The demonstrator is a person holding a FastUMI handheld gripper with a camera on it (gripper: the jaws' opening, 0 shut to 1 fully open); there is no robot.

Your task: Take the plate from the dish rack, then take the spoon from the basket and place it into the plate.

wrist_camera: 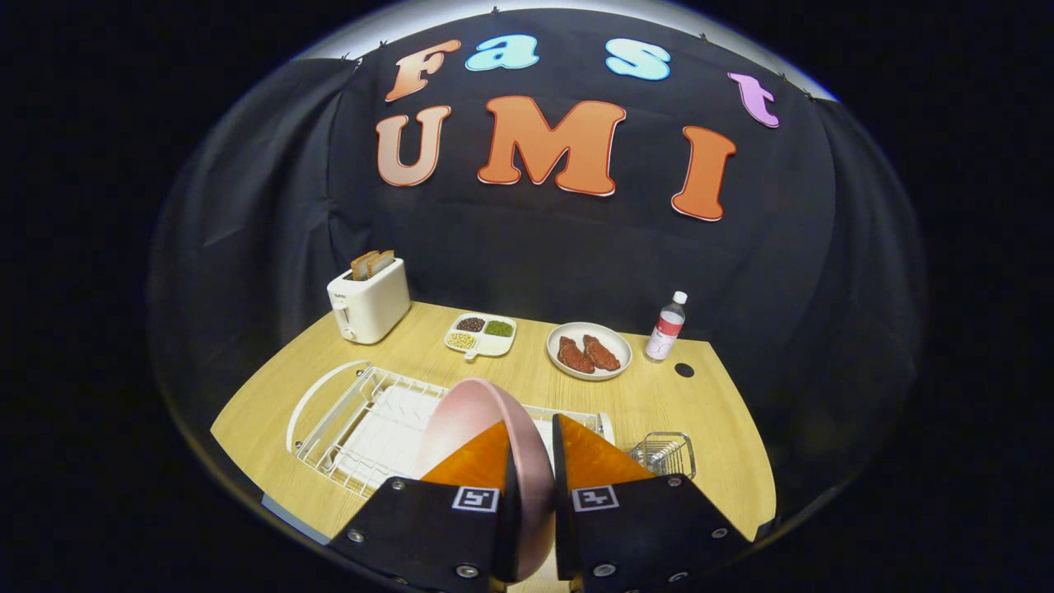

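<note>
The tongs (531,449) are clamped on a pink plate (478,420), one finger pressed on each face, so the plate stands on edge between them with its rounded rim rising just above and ahead of the fingertips. Its lower rim drops out of sight between the two finger bodies.

Directly under and just beyond the held plate lies the white wire dish rack (362,420) on its pale tray, stretching away to the left of the fingers; its curved handle bows out at the far left end, and its slots look bare from here. Its near edge runs close to the front edge of the desk (725,428).

Just to the right of the right finger sits a small wire basket (665,453), near the rack's right end. I cannot make out what is inside it. Beyond the basket a stretch of bare wood runs toward the right edge of the desk, with a dark round hole (684,370) in the top farther back.

Well beyond the tongs, along the back edge against the black cloth, stand four things in a row with gaps between them: a white toaster (368,306) with bread slices at far left, a divided dish (482,334) of beans, a white plate of red meat (589,350) nearly straight ahead, and a small water bottle (666,327) to the right. A band of open wood separates that row from the rack.
</note>
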